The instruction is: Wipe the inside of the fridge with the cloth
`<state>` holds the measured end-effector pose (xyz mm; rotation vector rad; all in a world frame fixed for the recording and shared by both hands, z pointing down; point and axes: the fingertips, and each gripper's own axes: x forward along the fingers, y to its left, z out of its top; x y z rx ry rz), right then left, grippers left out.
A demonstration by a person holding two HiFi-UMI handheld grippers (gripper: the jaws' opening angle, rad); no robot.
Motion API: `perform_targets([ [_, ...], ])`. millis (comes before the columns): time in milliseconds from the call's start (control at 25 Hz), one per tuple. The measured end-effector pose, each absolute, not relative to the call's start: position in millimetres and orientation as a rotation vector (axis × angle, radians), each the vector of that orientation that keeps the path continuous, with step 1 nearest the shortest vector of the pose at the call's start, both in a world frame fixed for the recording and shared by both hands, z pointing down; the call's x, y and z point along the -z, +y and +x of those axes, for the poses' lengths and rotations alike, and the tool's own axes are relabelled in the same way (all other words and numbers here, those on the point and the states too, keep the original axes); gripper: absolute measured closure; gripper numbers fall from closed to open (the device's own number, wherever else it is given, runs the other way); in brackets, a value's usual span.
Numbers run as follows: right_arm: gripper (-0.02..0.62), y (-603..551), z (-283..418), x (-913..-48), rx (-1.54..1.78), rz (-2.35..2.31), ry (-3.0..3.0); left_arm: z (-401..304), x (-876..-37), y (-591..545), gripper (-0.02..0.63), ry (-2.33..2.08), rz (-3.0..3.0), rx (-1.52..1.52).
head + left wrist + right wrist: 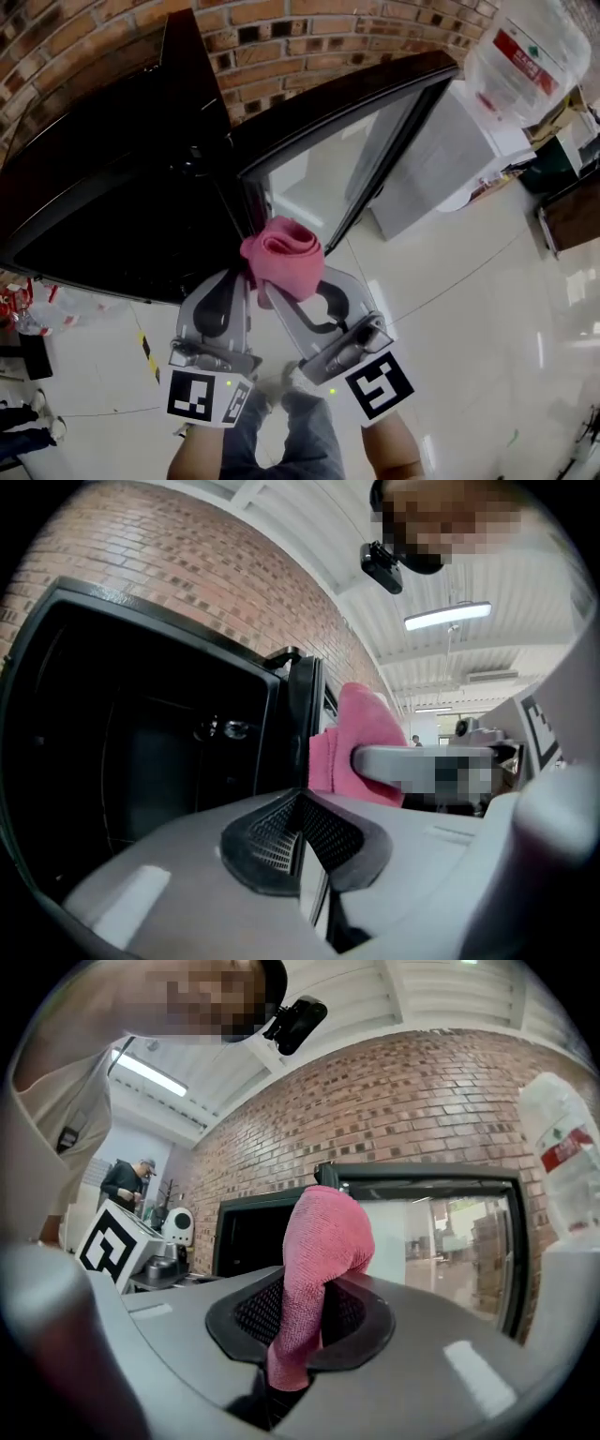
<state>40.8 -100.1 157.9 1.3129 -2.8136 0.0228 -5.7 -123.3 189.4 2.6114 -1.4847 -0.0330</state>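
Closed left tongs (302, 834) face the pink cloth (366, 726) and fridge (141, 752).

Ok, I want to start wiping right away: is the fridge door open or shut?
Open. The glass door stands swung clear of the fridge, and its dark inside is exposed.

Nothing legible anywhere. Red label (525, 58) on the water bottle (548, 28): white print and a small green mark, too small to read. Square markers (191, 396) on the left gripper (242, 279) and right gripper (298, 281): black-and-white patterns only, no letters or numbers.
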Motion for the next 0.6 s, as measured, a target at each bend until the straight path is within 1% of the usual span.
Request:
perform_targets([
  [240,0.535,-120.8,47.4,-127.9,0.074,1.378,-2.711,3.3,-157.5,-119.4,0.614,-1.443,2.598,0.061],
  [600,0.535,-137.1,66.4,-123.9,0.028,1.281,-2.754,37.4,-140.9,-127.6,0.614,-1.661,2.49,0.026],
])
